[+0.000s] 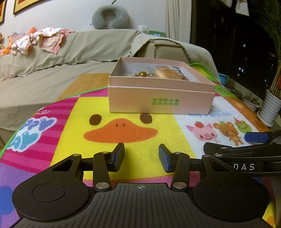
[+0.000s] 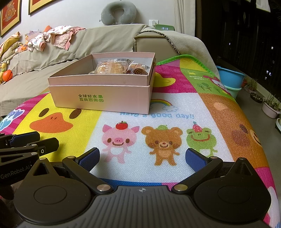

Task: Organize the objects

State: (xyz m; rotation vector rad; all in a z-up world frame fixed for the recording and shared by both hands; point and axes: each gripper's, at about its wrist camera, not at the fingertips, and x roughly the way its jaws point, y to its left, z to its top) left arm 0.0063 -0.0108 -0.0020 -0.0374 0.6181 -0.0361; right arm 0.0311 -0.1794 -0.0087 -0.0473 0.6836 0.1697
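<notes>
Left gripper (image 1: 141, 156) empty, spread, pink box (image 1: 160, 100) ahead, apart

Clock (image 2: 164, 28) reads 19:10; mat (image 2: 158, 116) says "have a good day!!"

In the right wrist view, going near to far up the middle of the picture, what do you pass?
Right gripper, open and empty → pig print on the play mat → pink box holding wrapped snacks → covered sofa → grey neck pillow on top of the backrest.
</notes>
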